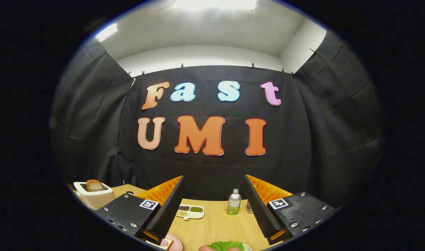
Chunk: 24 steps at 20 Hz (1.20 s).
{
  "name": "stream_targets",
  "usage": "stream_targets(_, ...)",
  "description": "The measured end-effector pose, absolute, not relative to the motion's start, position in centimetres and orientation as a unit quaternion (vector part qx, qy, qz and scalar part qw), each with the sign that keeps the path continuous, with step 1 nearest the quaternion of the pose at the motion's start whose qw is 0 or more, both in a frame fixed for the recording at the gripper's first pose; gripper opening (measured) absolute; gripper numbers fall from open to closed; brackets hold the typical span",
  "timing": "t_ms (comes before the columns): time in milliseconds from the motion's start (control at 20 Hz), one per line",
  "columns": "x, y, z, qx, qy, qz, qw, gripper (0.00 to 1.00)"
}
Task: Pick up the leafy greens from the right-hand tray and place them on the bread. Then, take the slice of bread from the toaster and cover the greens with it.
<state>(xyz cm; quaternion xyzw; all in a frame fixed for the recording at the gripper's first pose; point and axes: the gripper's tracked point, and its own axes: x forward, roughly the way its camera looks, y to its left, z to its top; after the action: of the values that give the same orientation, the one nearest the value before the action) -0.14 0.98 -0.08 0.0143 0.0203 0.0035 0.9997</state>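
Wooden table (212,223) stretches across the booth floor of the scene, light grain running away toward the black cloth wall (212,167). At twelve o'clock on the tabletop stands a small bottle (234,202), upright, metal cap, green label. Just beside it at three o'clock, a small jar (249,207), partly hidden. Over at nine o'clock from the bottle lies a white divided dish (190,211), compartments holding dark, green and pale grains. Overhead, a bright ceiling light (216,3).

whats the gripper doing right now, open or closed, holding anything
gripper: open, fingers spread wide, holding nothing; leafy greens lie on the table below, between them.
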Motion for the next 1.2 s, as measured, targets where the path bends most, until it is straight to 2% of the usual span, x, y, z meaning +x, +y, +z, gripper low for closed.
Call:
stream_targets(300,-0.2,0.2,-2.8,0.021,0.081,0.009,0.996,0.99)
stream_targets(600,-1.6,1.0,-8.4,0.05,0.202,0.051,0.977,0.99)
stream_targets(1200,-5.4,0.3,-19.1,0.025,0.402,0.073,0.912,0.99)
